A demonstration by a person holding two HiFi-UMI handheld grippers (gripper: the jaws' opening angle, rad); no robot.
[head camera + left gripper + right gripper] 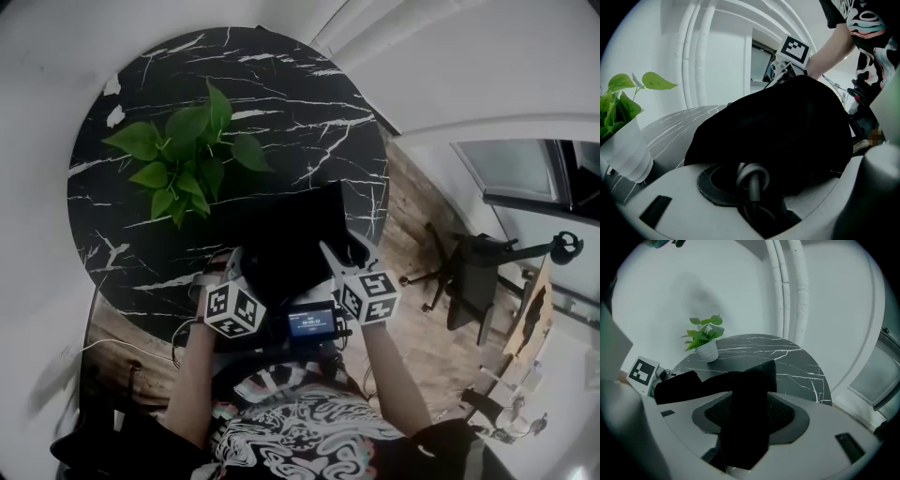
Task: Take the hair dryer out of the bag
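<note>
A black cloth bag (291, 234) lies at the near edge of the round black marble table (309, 112). No hair dryer shows in any view. My left gripper (228, 265) sits at the bag's left side. In the left gripper view its jaws (754, 197) are closed on dark bag fabric (778, 131), with a grey cord loop (752, 176) between them. My right gripper (345, 253) is at the bag's right side. In the right gripper view it (745, 427) stands wide open, and a strip of the bag (750, 394) hangs loose between the pads.
A leafy plant (183, 164) in a white pot (708, 351) stands on the table's far left. White pipes (787, 287) run up the wall behind. A black office chair (464, 272) stands on the wood floor at the right. A small lit screen (311, 323) hangs at the person's chest.
</note>
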